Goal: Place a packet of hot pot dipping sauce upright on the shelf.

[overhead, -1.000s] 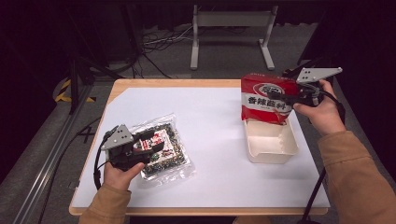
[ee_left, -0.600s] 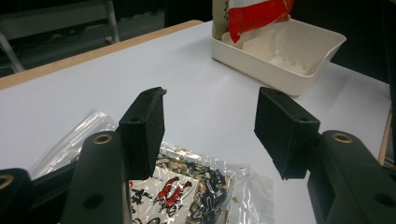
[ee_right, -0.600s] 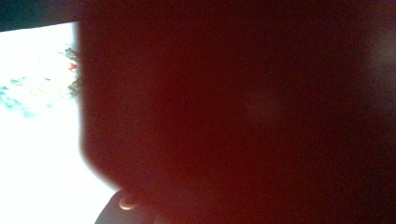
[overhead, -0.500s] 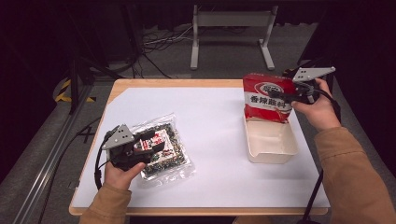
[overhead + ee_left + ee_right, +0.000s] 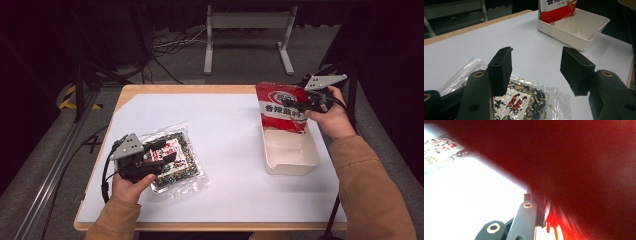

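Left hand-held gripper (image 5: 536, 72) is hanging low over the table (image 5: 529, 45), jaws standing apart with nothing between them. A clear packet of dark dried mix (image 5: 524, 102) is lying just beneath them. Beyond the jaws, a white tray (image 5: 574, 31) is sitting, a red pouch (image 5: 555, 8) standing in its near end.

The person's left hand (image 5: 127, 184) rests low near the table's front edge, gripping the black two-jaw left gripper (image 5: 165, 155), jaws parted with nothing between them. The right hand (image 5: 334, 117), its tan sleeve reaching forward, holds the black right gripper (image 5: 302, 107) with jaws clamped together.
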The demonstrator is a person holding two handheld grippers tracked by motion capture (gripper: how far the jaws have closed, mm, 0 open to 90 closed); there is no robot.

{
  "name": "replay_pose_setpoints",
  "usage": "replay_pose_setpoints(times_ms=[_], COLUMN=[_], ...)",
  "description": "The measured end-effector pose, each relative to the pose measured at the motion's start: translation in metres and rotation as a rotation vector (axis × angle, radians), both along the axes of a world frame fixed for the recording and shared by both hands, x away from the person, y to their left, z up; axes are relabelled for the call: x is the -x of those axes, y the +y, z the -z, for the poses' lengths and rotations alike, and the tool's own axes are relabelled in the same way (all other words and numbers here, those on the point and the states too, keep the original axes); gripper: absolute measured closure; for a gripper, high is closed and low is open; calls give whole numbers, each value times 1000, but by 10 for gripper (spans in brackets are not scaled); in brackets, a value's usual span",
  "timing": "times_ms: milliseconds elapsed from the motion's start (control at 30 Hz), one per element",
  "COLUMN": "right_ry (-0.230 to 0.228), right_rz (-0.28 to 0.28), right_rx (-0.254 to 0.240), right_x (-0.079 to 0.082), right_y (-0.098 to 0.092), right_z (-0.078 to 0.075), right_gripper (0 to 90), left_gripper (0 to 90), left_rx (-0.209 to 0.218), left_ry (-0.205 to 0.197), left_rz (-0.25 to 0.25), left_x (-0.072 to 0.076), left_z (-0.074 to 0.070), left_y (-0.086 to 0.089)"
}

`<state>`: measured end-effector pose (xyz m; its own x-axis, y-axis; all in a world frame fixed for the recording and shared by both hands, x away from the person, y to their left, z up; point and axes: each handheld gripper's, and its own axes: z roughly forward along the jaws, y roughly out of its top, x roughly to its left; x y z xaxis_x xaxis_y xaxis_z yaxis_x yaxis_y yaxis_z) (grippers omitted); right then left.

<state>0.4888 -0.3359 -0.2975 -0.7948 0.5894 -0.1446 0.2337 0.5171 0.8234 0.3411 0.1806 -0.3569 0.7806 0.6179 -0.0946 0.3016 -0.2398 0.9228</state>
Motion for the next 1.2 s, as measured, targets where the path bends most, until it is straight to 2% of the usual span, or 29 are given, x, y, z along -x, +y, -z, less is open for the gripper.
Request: replay_pose_setpoints(times_ms=[233,367,533,633,767,867,967,1033,1133,1200], right_ry=[5,9,32,41,49,53,61,71,92,99], right_rz=[-14,-12,4,16,44,52,73,78,105,104], right_rx=[-43,-48,-34,-62,-15,-16,12,8,41,44], right_x=[-1,-1,-1,2,5,10,15,16,21,23], right_y=[-1,-2,-5,-12,-19,-25,-31,-33,-40,-43], right_z=[5,7,16,23,28,30,32,33,38,40], right_gripper=[894,886,865,855,826,823,807,795,784,778], left_gripper=[433,432,431,431,431,431,431,431,431,430], left_rx=[1,4,1,7,1,1,5,4,0,1], left_ry=[0,2,1,7,0,0,3,0,-4,0], left_rz=[-2,-2,-1,-3,-2,-2,-2,-3,0,1], left_x=[0,1,1,2,1,1,2,2,1,2], left_z=[0,0,0,0,0,0,0,0,0,0], left_y=[1,1,1,1,1,1,1,1,0,0])
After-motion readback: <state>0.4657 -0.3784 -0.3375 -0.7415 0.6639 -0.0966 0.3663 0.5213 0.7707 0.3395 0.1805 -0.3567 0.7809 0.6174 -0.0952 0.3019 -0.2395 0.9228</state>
